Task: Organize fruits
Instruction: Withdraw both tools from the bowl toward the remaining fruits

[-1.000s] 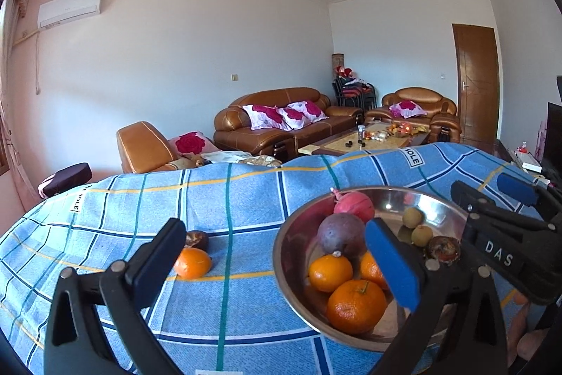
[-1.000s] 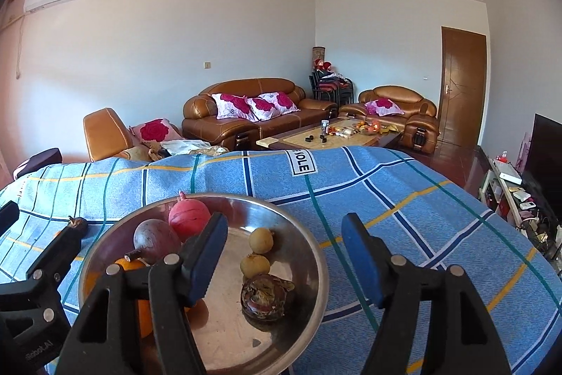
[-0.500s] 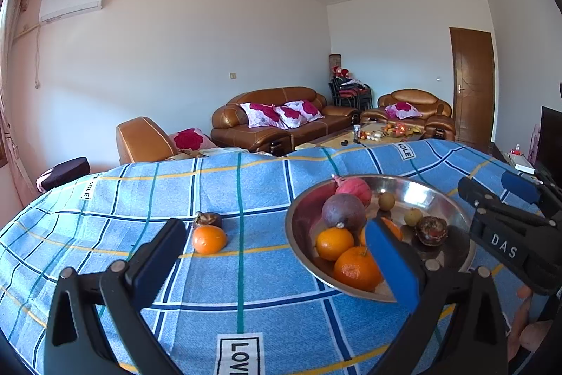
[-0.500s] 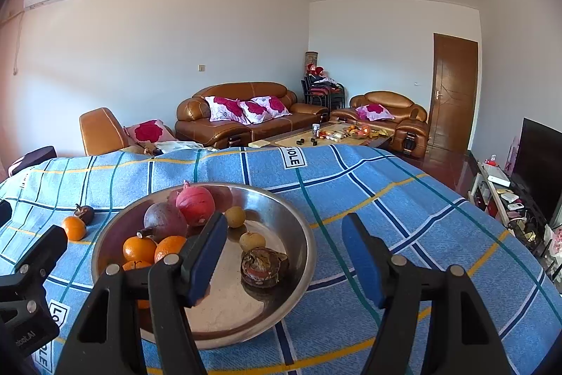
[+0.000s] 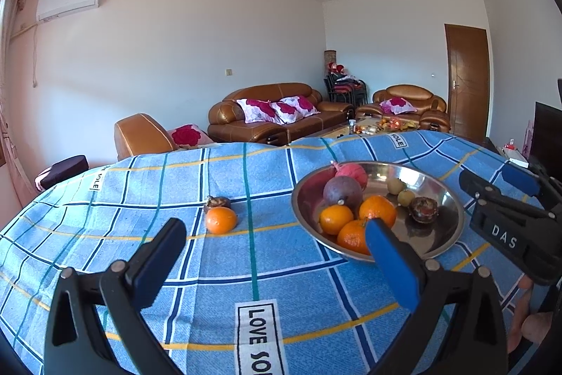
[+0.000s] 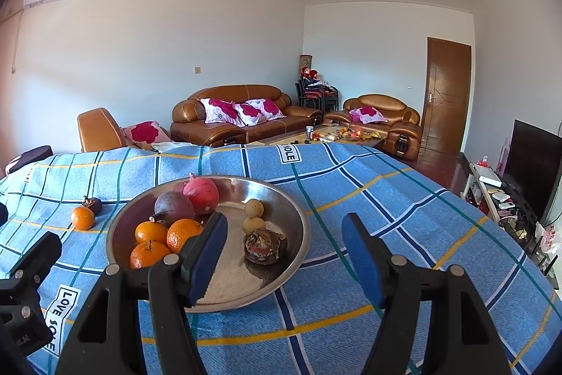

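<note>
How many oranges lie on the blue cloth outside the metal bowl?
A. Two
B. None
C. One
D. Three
C. Only one orange lies on the cloth, left of the metal bowl, next to a small dark fruit; the other three oranges are inside the bowl.

The bowl (image 6: 295,217) is polished metal, mirror-bright inside. The blue checked cloth (image 6: 386,199) over the surface looks woven and matt (slightly coarse). The sofa (image 6: 228,115) is glossy brown leather; the door (image 6: 448,94) is wood.
</note>
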The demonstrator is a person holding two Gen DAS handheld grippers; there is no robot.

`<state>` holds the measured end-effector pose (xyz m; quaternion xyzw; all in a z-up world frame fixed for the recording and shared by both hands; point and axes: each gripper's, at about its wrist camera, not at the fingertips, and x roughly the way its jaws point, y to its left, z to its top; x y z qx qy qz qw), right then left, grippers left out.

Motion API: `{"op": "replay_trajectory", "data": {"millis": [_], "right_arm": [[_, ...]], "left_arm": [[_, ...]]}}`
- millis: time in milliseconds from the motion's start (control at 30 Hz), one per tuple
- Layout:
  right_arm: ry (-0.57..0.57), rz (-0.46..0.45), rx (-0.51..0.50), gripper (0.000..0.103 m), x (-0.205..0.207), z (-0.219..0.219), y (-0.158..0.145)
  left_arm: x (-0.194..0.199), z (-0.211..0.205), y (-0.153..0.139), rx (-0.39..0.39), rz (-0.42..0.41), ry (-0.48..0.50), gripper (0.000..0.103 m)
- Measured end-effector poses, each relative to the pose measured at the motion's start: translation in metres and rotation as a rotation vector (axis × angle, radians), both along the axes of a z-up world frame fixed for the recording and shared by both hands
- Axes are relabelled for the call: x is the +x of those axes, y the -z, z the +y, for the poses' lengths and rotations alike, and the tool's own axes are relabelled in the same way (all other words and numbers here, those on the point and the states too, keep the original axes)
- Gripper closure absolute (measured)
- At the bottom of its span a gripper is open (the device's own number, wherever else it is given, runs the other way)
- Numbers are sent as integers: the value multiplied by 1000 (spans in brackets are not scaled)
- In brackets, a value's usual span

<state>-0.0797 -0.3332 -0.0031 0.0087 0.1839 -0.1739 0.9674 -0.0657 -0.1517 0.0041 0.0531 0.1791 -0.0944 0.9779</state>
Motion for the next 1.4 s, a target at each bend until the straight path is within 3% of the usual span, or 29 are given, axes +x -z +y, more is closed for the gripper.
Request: {"op": "replay_trajectory", "data": {"millis": [333, 933, 1400], "right_arm": [[6, 1, 5, 34, -14, 16, 0], [-61, 57, 13, 34, 1, 70, 4], [-175, 116, 77, 34, 35, 126, 10]], "left_arm": [[-7, 18, 0, 23, 3, 8, 0], [5, 65, 1, 30, 27, -38, 0], [39, 139, 6, 20, 83, -163, 0]]}}
